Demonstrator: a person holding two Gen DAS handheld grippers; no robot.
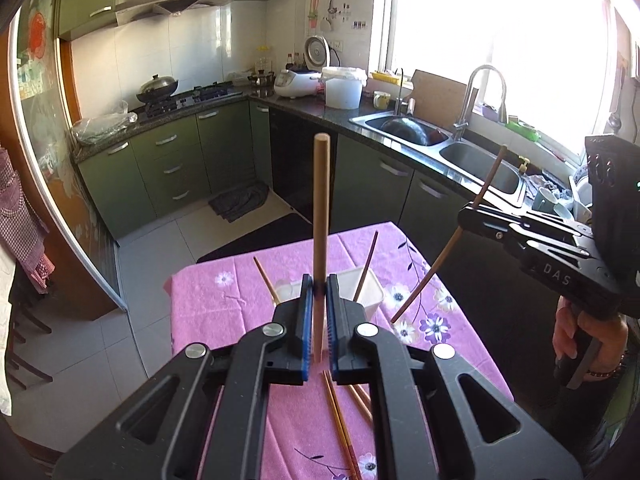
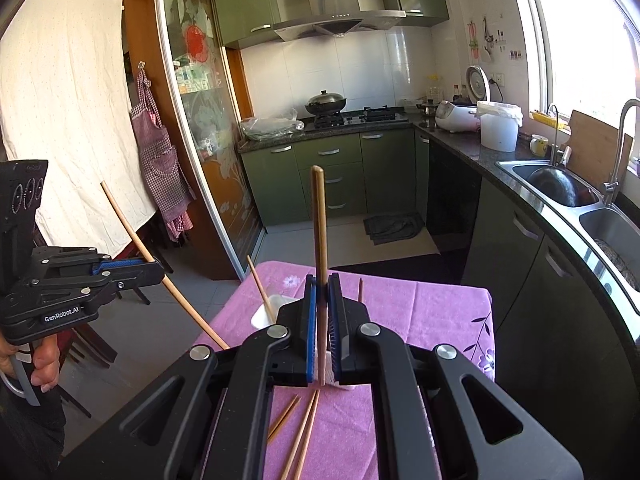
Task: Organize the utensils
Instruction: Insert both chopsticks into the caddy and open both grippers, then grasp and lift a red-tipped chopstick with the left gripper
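Observation:
My left gripper (image 1: 319, 286) is shut on a light wooden chopstick (image 1: 321, 216) that stands upright above the pink table. My right gripper (image 2: 322, 286) is shut on a darker wooden chopstick (image 2: 319, 220), also upright. Each gripper shows in the other's view: the right gripper (image 1: 466, 216) holds its chopstick (image 1: 436, 268) slanted, the left gripper (image 2: 160, 272) holds its chopstick (image 2: 132, 228) slanted. A white rectangular holder (image 1: 370, 286) on the table has two chopsticks leaning in it; it also shows in the right wrist view (image 2: 266, 312). Several loose chopsticks (image 1: 340, 420) (image 2: 300, 432) lie on the cloth below the grippers.
The small table has a pink flowered cloth (image 1: 224, 312) (image 2: 432, 312). Green cabinets, a hob with a wok (image 1: 157, 87), a rice cooker (image 1: 298, 82), a white bucket (image 1: 344, 87) and a double sink (image 1: 448, 140) line the kitchen walls. A grey rag (image 1: 240, 200) lies on the tiled floor.

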